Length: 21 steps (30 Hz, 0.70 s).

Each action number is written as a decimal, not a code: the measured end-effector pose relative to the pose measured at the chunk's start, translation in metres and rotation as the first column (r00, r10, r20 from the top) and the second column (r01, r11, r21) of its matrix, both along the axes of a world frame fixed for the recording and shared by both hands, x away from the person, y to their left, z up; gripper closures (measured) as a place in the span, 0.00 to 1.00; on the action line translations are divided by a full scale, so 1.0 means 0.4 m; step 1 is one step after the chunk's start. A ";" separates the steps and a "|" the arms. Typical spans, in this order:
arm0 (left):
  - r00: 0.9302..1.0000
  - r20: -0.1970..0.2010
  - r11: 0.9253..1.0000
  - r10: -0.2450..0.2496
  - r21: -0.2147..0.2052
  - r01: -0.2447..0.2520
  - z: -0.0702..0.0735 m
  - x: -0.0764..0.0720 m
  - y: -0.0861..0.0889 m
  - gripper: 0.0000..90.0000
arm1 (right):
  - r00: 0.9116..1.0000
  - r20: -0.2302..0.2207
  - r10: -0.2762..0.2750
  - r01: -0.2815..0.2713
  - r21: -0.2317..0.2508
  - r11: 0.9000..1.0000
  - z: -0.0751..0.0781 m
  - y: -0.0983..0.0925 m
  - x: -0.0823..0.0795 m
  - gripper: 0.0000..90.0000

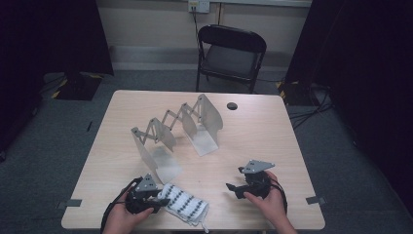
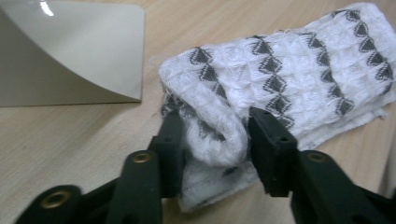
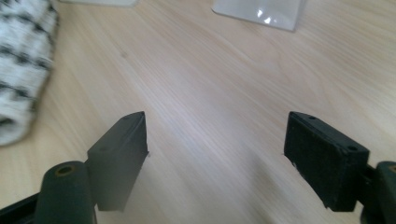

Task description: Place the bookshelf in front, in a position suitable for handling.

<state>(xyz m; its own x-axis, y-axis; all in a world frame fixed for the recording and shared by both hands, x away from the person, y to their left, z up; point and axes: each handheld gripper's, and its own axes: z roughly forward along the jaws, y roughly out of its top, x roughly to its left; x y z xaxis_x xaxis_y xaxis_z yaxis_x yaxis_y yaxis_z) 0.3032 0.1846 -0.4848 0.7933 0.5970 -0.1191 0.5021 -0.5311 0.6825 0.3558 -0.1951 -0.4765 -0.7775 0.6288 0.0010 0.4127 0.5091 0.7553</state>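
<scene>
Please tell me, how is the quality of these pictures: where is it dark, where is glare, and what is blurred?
High view: the room is dim, with black corners, and the table is lit evenly. Left gripper view: sharp on the folded cloth, small glare on the metal plate. Right gripper view: the cloth edge and wood grain are blurred, with glare on the plate at the top.

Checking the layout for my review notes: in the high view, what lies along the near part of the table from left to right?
Left gripper, closed on the end of the folded towel → towel → bare table → right gripper, jaws open with nothing between them.
</scene>
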 end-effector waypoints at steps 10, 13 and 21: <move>1.000 -0.018 0.999 -0.026 0.025 0.026 0.018 -0.007 0.035 0.84 | 0.998 0.005 -0.065 0.065 -0.027 0.997 -0.031 -0.030 0.017 0.18; 1.000 -0.021 0.999 -0.016 0.036 0.017 0.026 -0.014 0.066 0.85 | 0.998 0.000 -0.068 0.068 -0.038 0.997 -0.039 -0.036 0.021 0.17; 0.997 -0.044 0.997 0.068 0.039 -0.066 0.030 0.007 0.149 0.85 | 0.997 -0.007 -0.071 0.071 -0.046 0.996 -0.053 -0.045 0.026 0.15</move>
<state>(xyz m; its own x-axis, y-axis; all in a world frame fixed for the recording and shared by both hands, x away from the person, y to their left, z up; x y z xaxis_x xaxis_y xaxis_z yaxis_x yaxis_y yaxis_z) 0.3058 0.2440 -0.4726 0.7456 0.6534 -0.1308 0.5674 -0.5196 0.6388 0.3662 -0.2130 -0.4977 -0.7311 0.6819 -0.0225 0.4557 0.5125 0.7278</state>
